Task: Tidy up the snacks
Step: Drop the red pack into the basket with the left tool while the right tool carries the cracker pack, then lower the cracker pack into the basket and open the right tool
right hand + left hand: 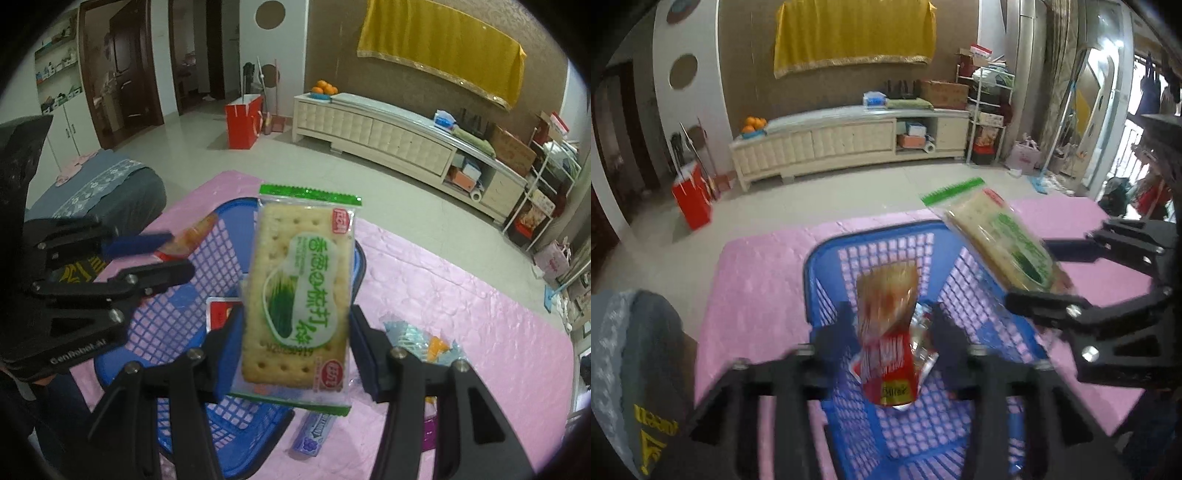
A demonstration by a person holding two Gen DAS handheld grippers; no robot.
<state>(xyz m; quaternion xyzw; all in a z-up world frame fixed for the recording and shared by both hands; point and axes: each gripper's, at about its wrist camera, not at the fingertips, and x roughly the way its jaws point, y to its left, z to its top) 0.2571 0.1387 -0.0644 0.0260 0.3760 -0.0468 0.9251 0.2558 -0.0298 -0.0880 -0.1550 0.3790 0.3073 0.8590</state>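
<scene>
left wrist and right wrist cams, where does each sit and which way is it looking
Left wrist: sits on the left gripper, facing down into the blue basket; a red snack packet sits between its open fingers; the right gripper shows at right.
Right wrist: sits on the right gripper, facing the cracker packet it holds above the basket; the left gripper shows at left.
Shared: basket, pink table cover, cracker packet, yellow cloth, cabinet.

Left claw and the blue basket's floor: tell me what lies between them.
A red-and-orange snack packet stands upright between the open fingers of the left claw, above the blue basket floor. The left wrist view shows it, blurred.
</scene>
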